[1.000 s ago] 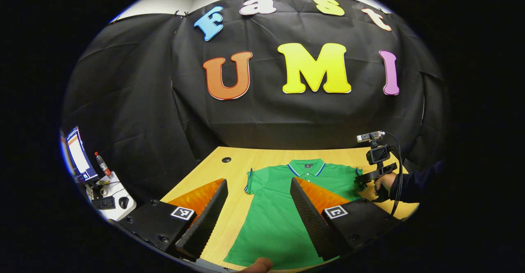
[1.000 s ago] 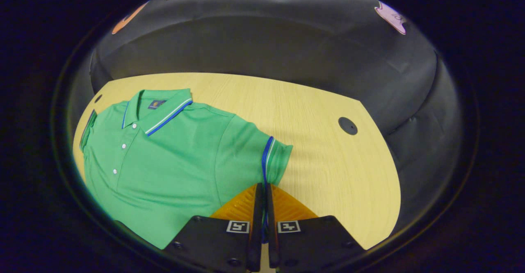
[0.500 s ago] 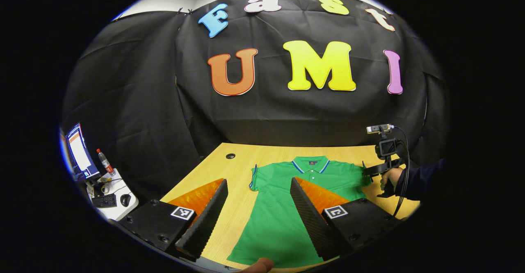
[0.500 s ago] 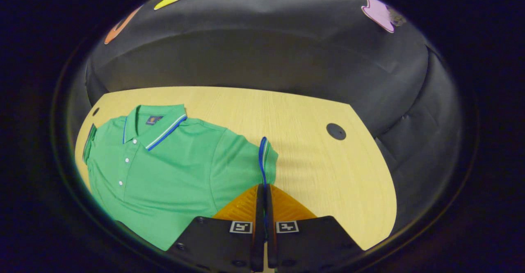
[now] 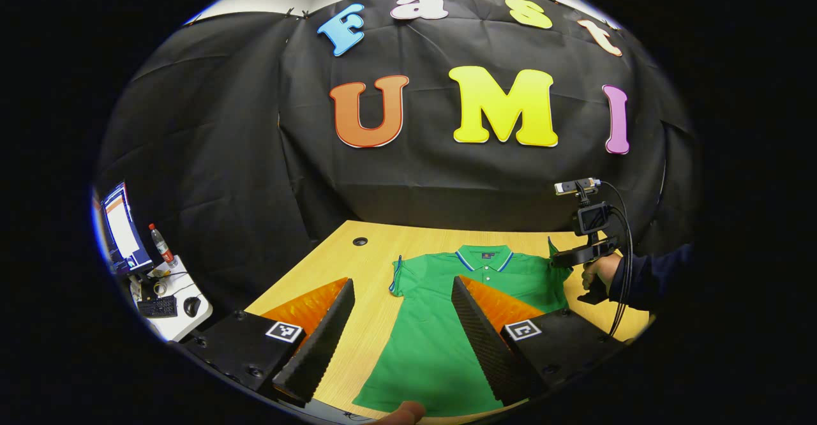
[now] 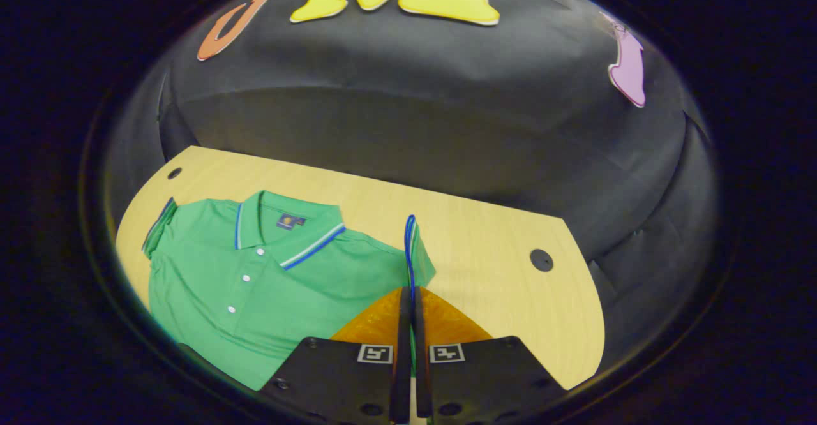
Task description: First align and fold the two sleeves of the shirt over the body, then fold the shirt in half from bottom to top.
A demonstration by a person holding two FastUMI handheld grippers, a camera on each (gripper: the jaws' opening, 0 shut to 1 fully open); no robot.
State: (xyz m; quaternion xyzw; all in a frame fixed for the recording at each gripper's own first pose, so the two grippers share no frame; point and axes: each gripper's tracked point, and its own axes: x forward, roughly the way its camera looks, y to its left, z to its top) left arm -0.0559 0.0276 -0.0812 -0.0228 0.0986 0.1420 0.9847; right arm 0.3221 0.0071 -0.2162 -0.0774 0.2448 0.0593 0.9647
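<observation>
step: right gripper (image 6: 408,323) pinches shirt (image 6: 268,284) sleeve cuff (image 6: 410,246), lifted
left gripper (image 5: 402,323): fingers apart, empty
next: carry sleeve across body

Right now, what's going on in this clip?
A person is starting to fold a green polo shirt laid face up on a wooden table. The right gripper has its jaws shut on the cuff of one sleeve and holds it lifted off the table, ready to go over the body. The left gripper hangs open above the shirt's lower half, holding nothing. The other sleeve lies flat, and the bottom fold is not yet done.
</observation>
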